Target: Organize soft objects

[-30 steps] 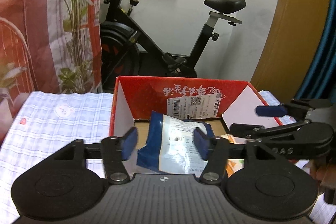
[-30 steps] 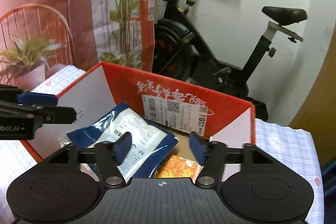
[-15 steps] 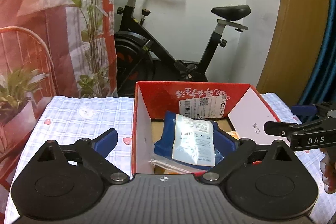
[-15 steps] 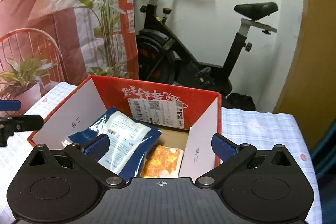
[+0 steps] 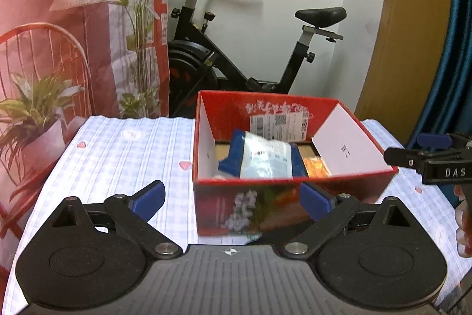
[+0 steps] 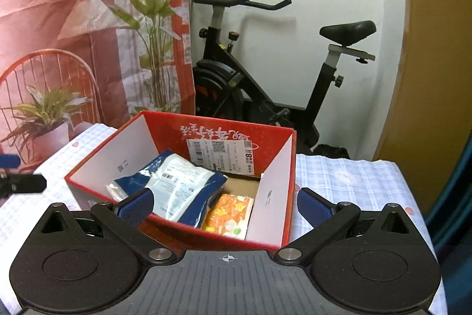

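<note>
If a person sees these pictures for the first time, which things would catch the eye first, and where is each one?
The open red box probably draws the eye first: it stands on the checked tablecloth, just ahead of both open grippers. Inside it, a blue and white packet leans toward the left side, and an orange packet lies beside it on the right. Behind the table, a black exercise bike stands against the white wall.

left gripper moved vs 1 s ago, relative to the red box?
Yes. The left gripper has pulled back, out of the red box; its jaws, then around the blue pouch, now stand open short of the near wall.
</note>
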### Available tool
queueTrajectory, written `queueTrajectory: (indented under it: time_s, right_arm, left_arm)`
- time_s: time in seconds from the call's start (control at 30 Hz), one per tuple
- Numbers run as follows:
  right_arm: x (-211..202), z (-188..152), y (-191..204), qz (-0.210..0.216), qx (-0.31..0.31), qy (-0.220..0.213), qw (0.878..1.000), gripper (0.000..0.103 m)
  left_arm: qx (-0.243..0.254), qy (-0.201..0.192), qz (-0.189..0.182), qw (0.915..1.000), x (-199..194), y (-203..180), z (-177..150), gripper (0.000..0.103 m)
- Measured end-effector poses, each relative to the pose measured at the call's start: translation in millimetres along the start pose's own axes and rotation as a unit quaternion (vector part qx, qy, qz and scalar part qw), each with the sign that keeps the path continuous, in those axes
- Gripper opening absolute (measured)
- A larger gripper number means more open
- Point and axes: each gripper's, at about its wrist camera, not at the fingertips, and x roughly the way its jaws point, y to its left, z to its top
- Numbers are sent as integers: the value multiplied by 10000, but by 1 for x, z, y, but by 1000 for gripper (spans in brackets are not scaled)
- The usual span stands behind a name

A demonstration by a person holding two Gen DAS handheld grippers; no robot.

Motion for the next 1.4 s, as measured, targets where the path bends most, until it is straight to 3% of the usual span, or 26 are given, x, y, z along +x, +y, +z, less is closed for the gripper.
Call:
queueTrajectory:
  time_s: [0.57,0.97,1.4]
  right_arm:
    - [-38,-73,14,66,132,-28,9999,103]
    - [-54,-123,14,-2,455,-104,9989,103]
    - [-62,-159,39,177,64,162,9997,102]
  left_arm:
    - [-200,156,9,9997,-14,0,-53,99]
    - [-613,297,-72,9977,-15,9,-87,98]
    - [-459,873,-338,9945,12,-4,-135,91]
